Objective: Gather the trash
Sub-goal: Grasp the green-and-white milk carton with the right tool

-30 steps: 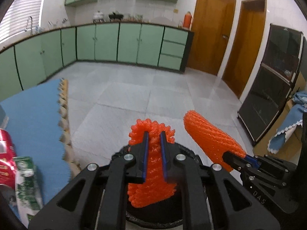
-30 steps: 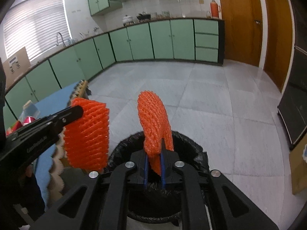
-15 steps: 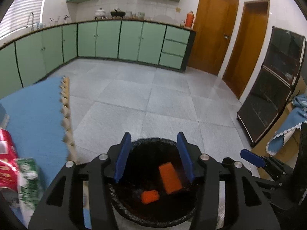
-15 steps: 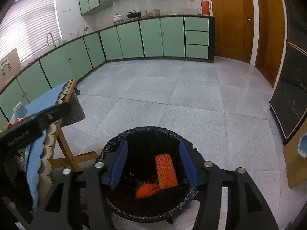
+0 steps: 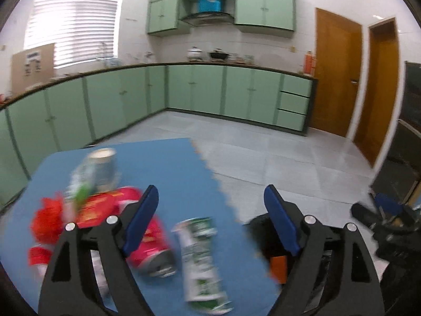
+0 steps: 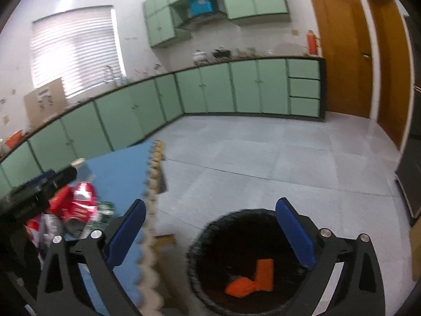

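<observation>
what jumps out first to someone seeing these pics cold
The bright orange foam nets lying at the bottom of the black-lined trash bin, between the open right gripper. Next, the jumble of red packaging and a green-and-white carton on the blue mat, ahead of the open left gripper.

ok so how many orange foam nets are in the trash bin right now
2: one orange net lies upright-ish toward the right of the black bin, the other net is bunched at its lower left. More may be hidden underneath.
</observation>
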`<move>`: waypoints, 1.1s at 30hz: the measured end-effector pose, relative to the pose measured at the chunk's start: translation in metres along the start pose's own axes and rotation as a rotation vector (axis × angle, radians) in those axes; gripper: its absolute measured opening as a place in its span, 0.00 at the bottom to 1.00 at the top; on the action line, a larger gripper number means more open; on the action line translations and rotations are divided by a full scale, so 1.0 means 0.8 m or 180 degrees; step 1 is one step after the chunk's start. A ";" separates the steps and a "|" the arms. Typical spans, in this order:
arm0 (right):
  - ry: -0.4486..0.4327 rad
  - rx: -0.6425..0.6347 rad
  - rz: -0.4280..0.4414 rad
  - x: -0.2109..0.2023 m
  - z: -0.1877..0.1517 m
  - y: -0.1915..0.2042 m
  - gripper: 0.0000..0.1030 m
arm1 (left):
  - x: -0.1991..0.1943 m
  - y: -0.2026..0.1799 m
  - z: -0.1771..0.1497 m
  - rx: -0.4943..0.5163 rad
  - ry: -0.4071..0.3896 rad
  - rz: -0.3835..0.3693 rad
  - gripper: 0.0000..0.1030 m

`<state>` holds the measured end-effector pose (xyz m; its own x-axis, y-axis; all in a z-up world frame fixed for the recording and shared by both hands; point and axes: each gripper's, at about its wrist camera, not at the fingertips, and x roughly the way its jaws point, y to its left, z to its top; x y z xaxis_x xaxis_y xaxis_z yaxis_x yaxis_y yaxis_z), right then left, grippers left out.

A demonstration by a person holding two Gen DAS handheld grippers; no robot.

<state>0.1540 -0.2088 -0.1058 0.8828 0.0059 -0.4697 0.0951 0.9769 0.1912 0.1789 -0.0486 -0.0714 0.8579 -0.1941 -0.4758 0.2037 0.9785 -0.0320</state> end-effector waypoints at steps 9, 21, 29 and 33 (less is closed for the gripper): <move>-0.0022 -0.0320 0.0311 0.014 -0.031 0.121 0.94 | -0.047 0.083 -0.034 -0.0107 0.0020 0.0623 0.78; 0.0161 -0.0609 0.0349 0.047 -0.087 0.192 0.94 | -0.061 0.145 -0.074 -0.0273 0.0106 0.0770 0.78; 0.0266 -0.0636 0.0162 0.069 -0.101 0.211 0.94 | -0.066 0.157 -0.078 -0.0295 0.0053 0.0768 0.78; 0.0294 -0.0688 0.0071 0.082 -0.105 0.218 0.91 | -0.063 0.163 -0.080 -0.0349 0.0087 0.0756 0.78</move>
<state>0.1900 -0.0198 -0.1760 0.8368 0.0380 -0.5462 -0.0335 0.9993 0.0181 0.1320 0.0932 -0.1078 0.8621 0.0425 -0.5050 -0.0556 0.9984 -0.0108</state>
